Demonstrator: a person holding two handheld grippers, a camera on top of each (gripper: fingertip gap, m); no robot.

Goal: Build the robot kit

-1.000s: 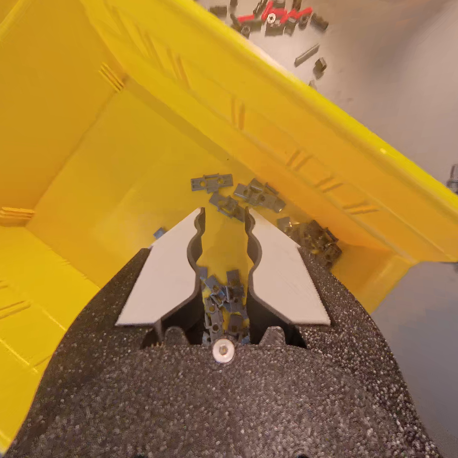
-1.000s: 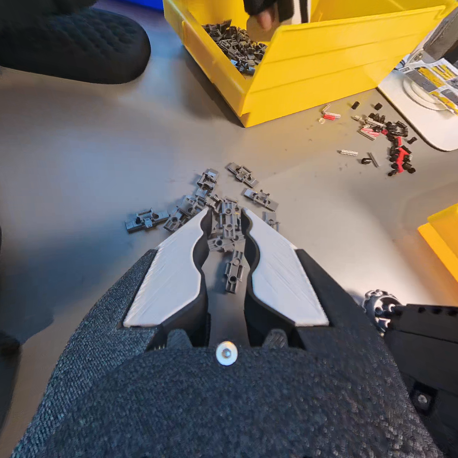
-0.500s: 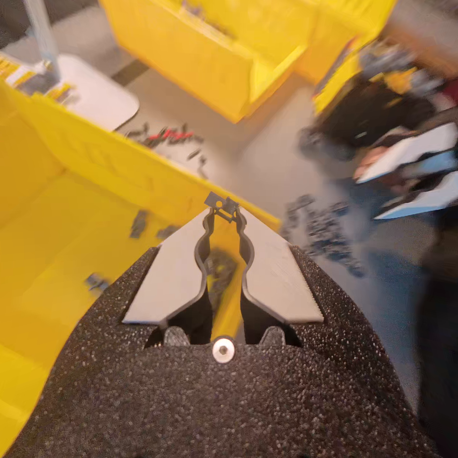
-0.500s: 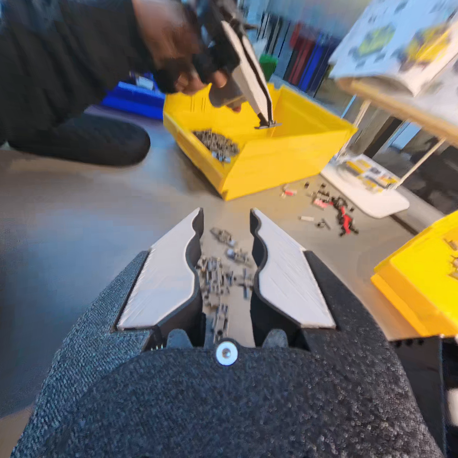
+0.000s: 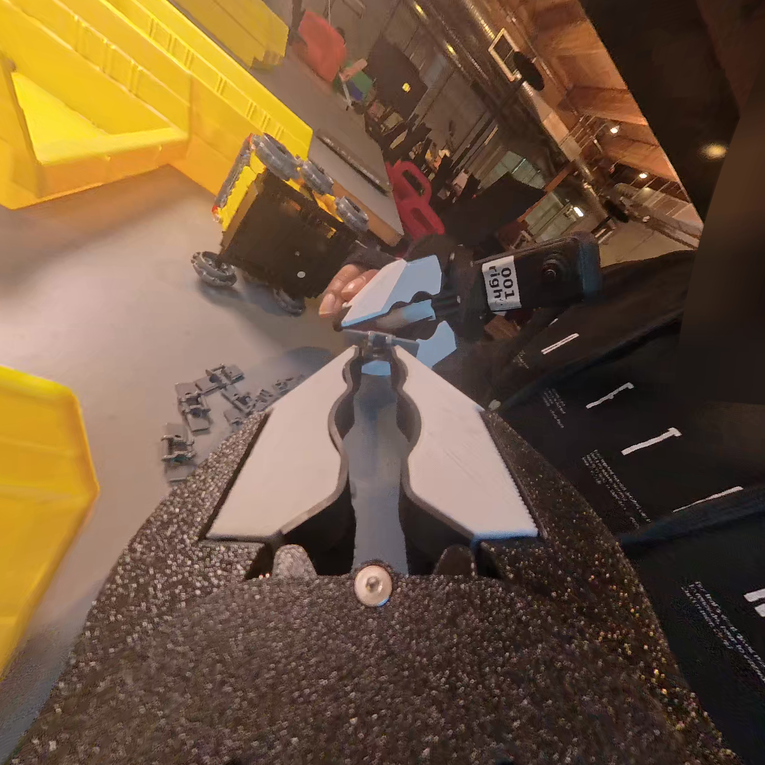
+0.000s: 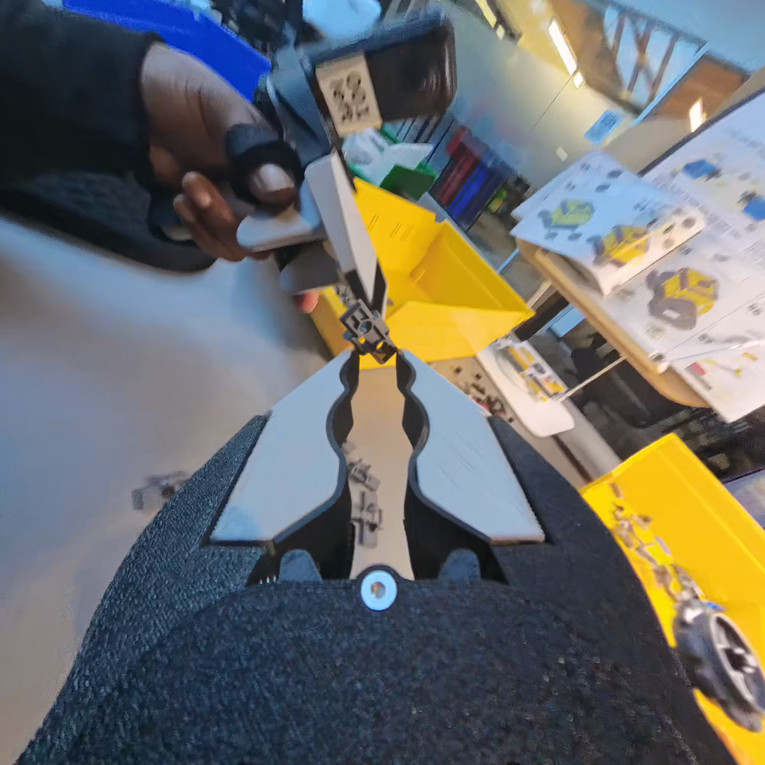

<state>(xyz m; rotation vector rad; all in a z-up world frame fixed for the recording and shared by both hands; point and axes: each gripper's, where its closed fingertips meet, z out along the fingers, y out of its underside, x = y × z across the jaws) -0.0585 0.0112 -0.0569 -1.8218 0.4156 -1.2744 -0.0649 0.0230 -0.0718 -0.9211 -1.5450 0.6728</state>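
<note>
Grey clip piece (image 5: 376, 342) sits pinched in my left gripper (image 5: 374, 356); my right gripper (image 6: 374, 352) clamps a matching piece (image 6: 366, 331); both meet above the loose grey pieces (image 5: 207, 403).

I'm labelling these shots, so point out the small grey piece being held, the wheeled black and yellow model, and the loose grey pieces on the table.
small grey piece (image 6: 366, 336): right wrist view, its middle hole.
wheeled model (image 5: 285, 244): left wrist view, black side panel.
loose grey pieces (image 5: 198, 403): left wrist view, one piece mid-cluster.
</note>
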